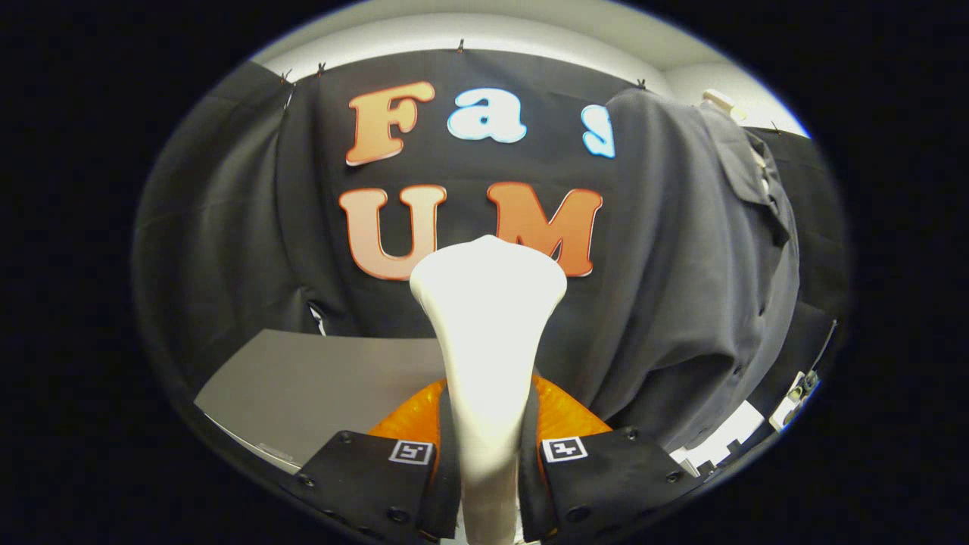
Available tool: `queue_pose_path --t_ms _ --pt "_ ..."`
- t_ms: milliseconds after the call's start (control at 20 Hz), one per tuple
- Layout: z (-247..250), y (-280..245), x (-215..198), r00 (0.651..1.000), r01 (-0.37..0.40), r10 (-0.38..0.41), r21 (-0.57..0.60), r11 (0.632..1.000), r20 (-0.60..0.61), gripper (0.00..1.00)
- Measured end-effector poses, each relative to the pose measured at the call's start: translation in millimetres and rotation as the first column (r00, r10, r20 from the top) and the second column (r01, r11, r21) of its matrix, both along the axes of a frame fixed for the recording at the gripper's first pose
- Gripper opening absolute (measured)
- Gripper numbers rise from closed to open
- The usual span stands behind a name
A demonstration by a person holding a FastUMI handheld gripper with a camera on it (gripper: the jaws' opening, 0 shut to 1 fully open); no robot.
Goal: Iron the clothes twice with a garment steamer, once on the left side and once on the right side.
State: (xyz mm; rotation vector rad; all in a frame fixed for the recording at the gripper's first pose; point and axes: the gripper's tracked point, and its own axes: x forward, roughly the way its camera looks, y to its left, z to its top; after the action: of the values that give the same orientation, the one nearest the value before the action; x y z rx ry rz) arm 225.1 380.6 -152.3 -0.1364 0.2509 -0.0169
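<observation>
Gripper view: hand-held gripper (488, 462) clamped on the garment steamer (488, 333), both fingers (378, 469) pressing its white neck from either side, w/ the neck running up between them. Steamer's white body widens toward a flared head, which stands upright just ahead of the fingers, roughly mid-scene. Behind the neck, low down between the fingers, an orange translucent part (412, 416) of the steamer bulges out on both sides.

Dark grey shirt (681, 288) hangs to the right of the steamer head, collar up near the top, fabric draping down w/ folds toward the lower hem. Can't tell if the head touches the shirt; it looks beside it, not on it. A pale hanger end (719, 100) sticks out above the collar.

Left of the steamer, a grey counter (318, 386) lies flat below the booth's black cloth wall (227, 227). Lower right, past the shirt hem, some white bits (727, 443), too small to tell what.
</observation>
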Motion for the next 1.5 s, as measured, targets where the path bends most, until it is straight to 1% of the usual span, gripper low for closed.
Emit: queue_pose_path --t_ms 100,250,450,600,700,850,1000,1200,1500 --pt "33.2 -7.7 -26.2 0.997 -0.016 0.015 0.016 1.000 0.069 0.39" --pt "77.7 -30.4 -64.4 0.986 -0.017 0.013 0.019 1.000 0.167 0.39" --pt "121.6 -85.8 -99.6 0.965 0.037 -0.040 0.016 0.999 0.259 0.38" --pt "143.2 -136.8 -114.4 0.950 0.092 -0.096 0.025 0.995 0.298 0.38" --pt "151.3 -161.9 -118.3 0.943 0.111 -0.117 0.034 0.993 0.311 0.38" --pt "160.4 -194.9 -113.3 0.939 0.120 -0.128 0.045 0.992 0.319 0.38" --pt "168.6 -219.2 -100.3 0.940 0.106 -0.114 0.044 0.993 0.321 0.38" --pt "171.5 -234.5 -75.1 0.944 0.068 -0.079 0.043 0.997 0.320 0.38" --pt "162.4 -246.7 -32.8 0.955 0.007 -0.018 0.037 0.999 0.295 0.38"
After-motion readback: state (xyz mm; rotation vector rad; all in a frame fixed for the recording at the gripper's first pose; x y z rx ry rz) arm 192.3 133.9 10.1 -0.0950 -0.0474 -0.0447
